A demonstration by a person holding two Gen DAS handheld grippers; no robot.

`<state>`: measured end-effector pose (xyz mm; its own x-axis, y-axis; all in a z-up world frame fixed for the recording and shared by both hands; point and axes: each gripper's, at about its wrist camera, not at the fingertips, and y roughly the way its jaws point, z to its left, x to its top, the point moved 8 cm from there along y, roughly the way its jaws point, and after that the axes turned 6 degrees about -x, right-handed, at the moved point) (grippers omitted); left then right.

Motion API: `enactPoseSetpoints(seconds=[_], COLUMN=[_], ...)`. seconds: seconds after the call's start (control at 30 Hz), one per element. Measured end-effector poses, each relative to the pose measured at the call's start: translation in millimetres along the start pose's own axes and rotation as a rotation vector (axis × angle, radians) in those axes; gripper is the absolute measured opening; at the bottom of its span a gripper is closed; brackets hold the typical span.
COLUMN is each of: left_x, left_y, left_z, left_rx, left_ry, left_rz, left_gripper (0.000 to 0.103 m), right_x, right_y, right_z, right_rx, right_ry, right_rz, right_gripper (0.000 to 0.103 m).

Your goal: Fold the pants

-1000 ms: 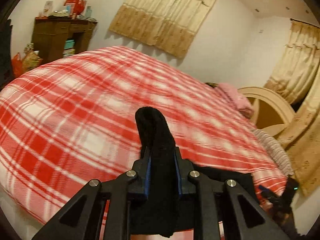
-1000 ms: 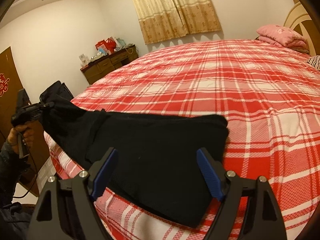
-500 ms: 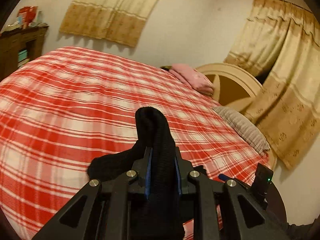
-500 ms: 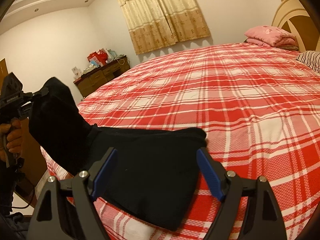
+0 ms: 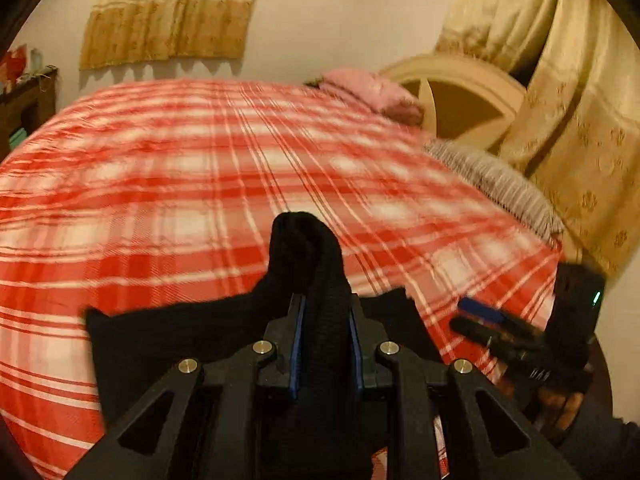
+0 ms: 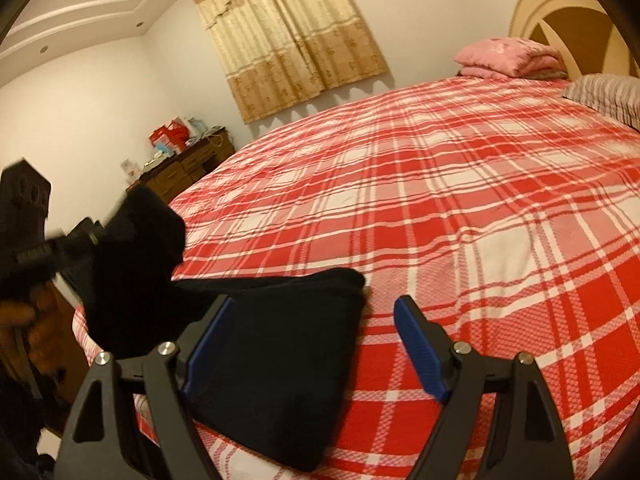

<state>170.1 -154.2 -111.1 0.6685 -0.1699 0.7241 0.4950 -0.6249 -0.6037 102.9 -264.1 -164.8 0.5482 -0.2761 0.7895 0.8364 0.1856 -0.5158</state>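
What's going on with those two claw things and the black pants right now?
Left gripper shut on black pants, one end lifted. Right gripper open, holding nothing, above the part lying on the plaid bed. Nothing in the way.

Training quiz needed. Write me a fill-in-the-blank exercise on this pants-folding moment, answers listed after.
1. The left gripper is shut on the black ____.
2. The right gripper has its jaws ____ and holds nothing.
3. The pants lie partly on a bedspread with a red and white ____ pattern.
4. The folded blanket by the headboard is ____ in colour.

Missing words: pants; open; plaid; pink
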Motion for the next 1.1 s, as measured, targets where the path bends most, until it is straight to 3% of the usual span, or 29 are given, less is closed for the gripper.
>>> enactPoseSetpoints(seconds=[0.2, 0.33, 0.4, 0.43, 0.47, 0.5, 0.57, 0.73, 0.87, 1.0, 1.1], left_x=[-28, -21, -14, -11, -8, -7, -6, -26, -49, -58, -59], left_y=[37, 17, 4, -4, -17, -23, -40, -49, -43, -39, -39], left_z=[-18, -40, -48, -48, -44, -40, -26, 40, 89, 106, 104], left_rx=[0.029, -0.002, 0.011, 0.031, 0.067, 0.082, 0.123, 0.304, 0.304, 0.307, 0.298], left_ry=[0.071, 0.123, 0.156, 0.17, 0.179, 0.178, 0.179, 0.116, -0.054, -0.111, -0.11], left_rz=[0.058, -0.008, -0.051, -0.075, -0.114, -0.138, -0.183, -0.158, -0.117, -0.113, -0.124], left_gripper=[0.024, 0.026, 0.036, 0.056, 0.074, 0.078, 0.08, 0.08, 0.08, 0.08, 0.08], right_x=[3, 3, 4, 4, 5, 7, 8, 1, -14, -33, -44], right_y=[1, 1, 0, -2, -4, -6, -8, -6, 8, 34, 46], right_z=[-19, -24, -24, -23, -22, -20, -15, 13, 45, 56, 60], right_rx=[-0.04, -0.044, -0.04, -0.035, -0.027, -0.018, 0.001, 0.08, 0.101, 0.075, 0.047], right_ry=[0.071, 0.092, 0.095, 0.097, 0.099, 0.1, 0.098, 0.075, -0.002, -0.014, -0.047], right_rz=[0.001, 0.002, -0.002, -0.005, -0.01, -0.015, -0.016, 0.035, 0.121, 0.238, 0.286], right_gripper=[0.084, 0.084, 0.084, 0.084, 0.084, 0.084, 0.084, 0.084, 0.083, 0.065, 0.029])
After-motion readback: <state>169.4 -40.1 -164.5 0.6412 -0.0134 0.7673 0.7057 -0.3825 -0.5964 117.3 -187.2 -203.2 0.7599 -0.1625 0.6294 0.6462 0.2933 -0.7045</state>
